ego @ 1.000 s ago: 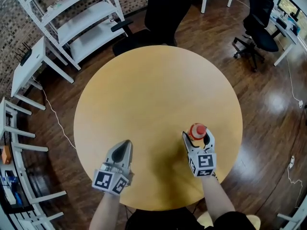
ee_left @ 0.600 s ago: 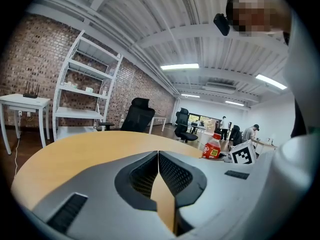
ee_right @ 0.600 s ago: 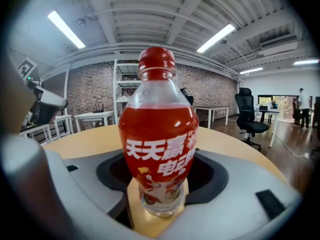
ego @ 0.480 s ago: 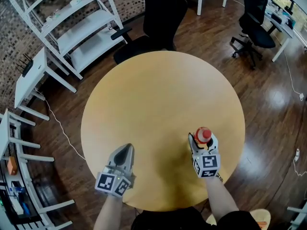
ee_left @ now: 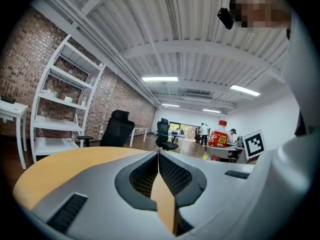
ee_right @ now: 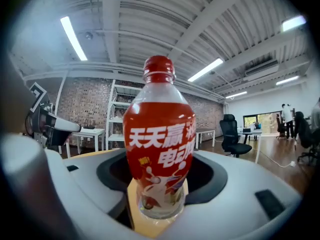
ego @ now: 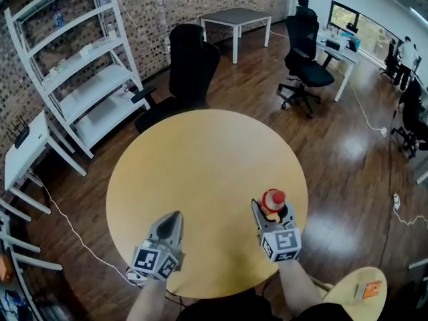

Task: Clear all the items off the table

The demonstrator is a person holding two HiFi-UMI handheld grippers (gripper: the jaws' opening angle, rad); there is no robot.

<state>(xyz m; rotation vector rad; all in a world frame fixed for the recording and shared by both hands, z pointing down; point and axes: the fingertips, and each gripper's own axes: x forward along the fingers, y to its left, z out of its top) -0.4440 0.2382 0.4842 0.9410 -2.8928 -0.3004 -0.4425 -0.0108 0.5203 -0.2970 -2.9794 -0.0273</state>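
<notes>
Two hand-held grippers over a round tabletop (ego: 200, 159). The right gripper (ego: 273, 212), its jaws having just been closing, is clamping the bottle (ego: 273, 199) (red cap, red label with white print) low on its body. The bottle is standing upright between the jaws, over the lower right part of the tabletop. The left gripper (ego: 174, 217) is hovering over the lower left part of the tabletop, its jaws pressing together with nothing between them. A black office chair (ego: 190, 65) is standing just beyond the tabletop's upper edge, and a white shelf unit (ego: 80, 72) is occupying the upper left of the frame.
</notes>
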